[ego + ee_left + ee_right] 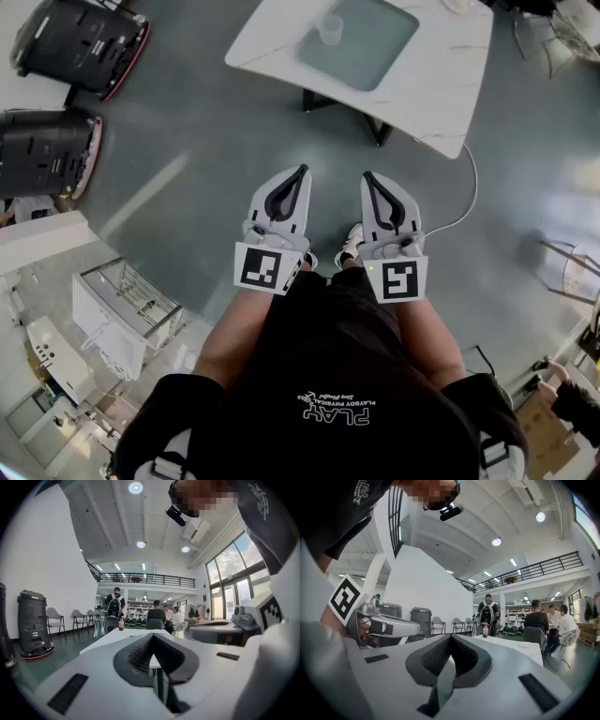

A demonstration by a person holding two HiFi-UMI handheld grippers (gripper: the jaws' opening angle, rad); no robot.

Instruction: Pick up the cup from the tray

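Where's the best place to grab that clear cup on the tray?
The cup seems to stand upright and alone near the tray's corner. So probably grip its round wall about mid-height, coming in level from the person's side, where nothing blocks the way.

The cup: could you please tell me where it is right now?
In the head view, the cup stands at the left end of the tray, on the white table at the top centre.

Cup [330,29] translucent white; tray [375,52] grey-green; bench [450,84] white, faintly veined; left gripper [301,170], right gripper [367,175] white, black pads.
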